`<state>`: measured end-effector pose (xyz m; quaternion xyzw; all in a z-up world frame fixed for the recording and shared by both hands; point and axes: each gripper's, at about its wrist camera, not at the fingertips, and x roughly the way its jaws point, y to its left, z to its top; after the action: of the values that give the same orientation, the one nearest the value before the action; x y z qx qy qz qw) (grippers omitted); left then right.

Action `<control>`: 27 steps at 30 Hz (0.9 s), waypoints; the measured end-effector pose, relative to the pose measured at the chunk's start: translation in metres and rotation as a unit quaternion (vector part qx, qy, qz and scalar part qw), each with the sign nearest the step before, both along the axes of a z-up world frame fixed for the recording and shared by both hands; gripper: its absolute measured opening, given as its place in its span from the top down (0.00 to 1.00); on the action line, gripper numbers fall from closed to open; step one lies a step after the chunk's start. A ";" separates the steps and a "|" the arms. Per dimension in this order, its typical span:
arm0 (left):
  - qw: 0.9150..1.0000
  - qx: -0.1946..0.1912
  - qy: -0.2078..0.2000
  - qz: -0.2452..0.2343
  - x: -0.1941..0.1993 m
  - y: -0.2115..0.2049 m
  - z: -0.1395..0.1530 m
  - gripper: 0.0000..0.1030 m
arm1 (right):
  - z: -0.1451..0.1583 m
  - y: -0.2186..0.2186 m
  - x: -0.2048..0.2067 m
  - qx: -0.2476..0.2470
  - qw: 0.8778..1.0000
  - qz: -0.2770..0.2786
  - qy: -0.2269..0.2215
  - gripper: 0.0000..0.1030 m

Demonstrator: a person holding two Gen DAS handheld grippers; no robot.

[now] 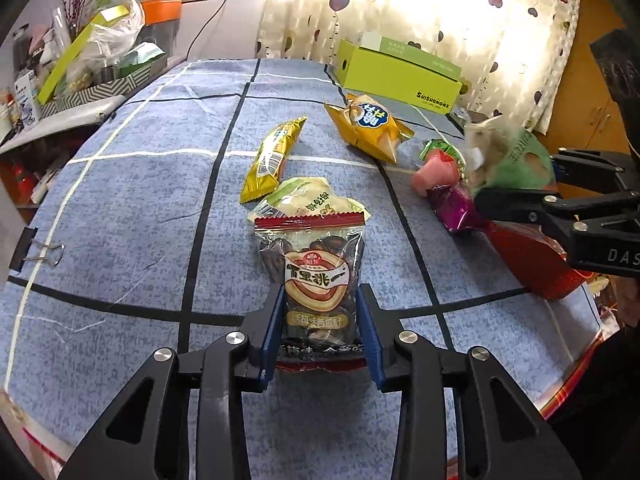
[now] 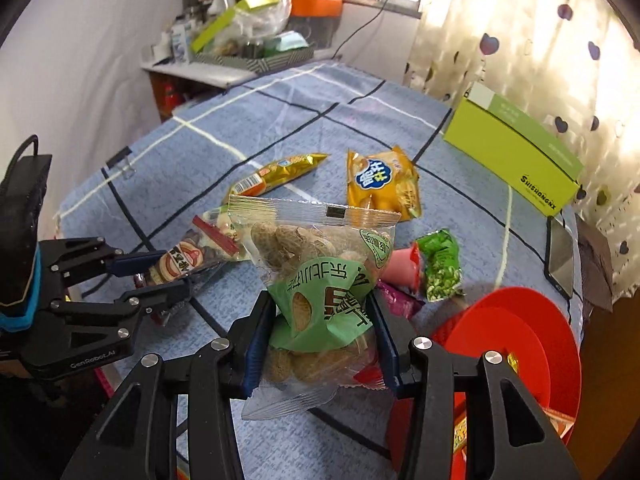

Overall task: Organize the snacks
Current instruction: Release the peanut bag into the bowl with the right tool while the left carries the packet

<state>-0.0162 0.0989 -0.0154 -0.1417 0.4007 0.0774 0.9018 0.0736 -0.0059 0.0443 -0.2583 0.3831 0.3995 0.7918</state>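
Observation:
My left gripper (image 1: pixel 321 330) is shut on a clear bag of dark melon seeds (image 1: pixel 316 276) with a red top strip, held just above the blue tablecloth; it also shows in the right wrist view (image 2: pixel 184 264). My right gripper (image 2: pixel 322 332) is shut on a clear bag of peanuts (image 2: pixel 316 280) with a green label, lifted over the cloth; it shows blurred in the left wrist view (image 1: pixel 508 152). On the cloth lie a long gold snack bar (image 1: pixel 272 156), a yellow cracker bag (image 1: pixel 368 124), a pale green-white packet (image 1: pixel 308 196), a pink cup (image 2: pixel 400 268), a green pea packet (image 2: pixel 442 264) and a purple packet (image 1: pixel 456 208).
A red round tray (image 2: pixel 516 344) sits at the near right edge of the table. A lime green box (image 2: pixel 516 156) stands at the far right, with a phone (image 2: pixel 560 256) below it. A cluttered shelf (image 1: pixel 80 80) is to the far left. A binder clip (image 1: pixel 40 252) grips the cloth's left edge.

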 end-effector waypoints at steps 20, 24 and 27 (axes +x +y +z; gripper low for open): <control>0.999 0.013 -0.035 -0.021 0.007 -0.029 0.041 0.65 | 0.021 -0.036 -0.008 0.048 0.998 -0.030 -0.026 0.56; 0.999 0.014 -0.040 -0.029 0.014 -0.037 0.046 0.65 | 0.022 -0.044 -0.004 0.054 0.997 -0.038 -0.025 0.56; 0.998 0.014 -0.045 -0.035 0.020 -0.042 0.051 0.65 | 0.024 -0.050 -0.002 0.058 0.997 -0.047 -0.027 0.56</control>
<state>0.0042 0.0570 0.0353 -0.1180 0.3630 0.0450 0.9232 0.0718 -0.0555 0.0680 -0.2047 0.3492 0.3762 0.8334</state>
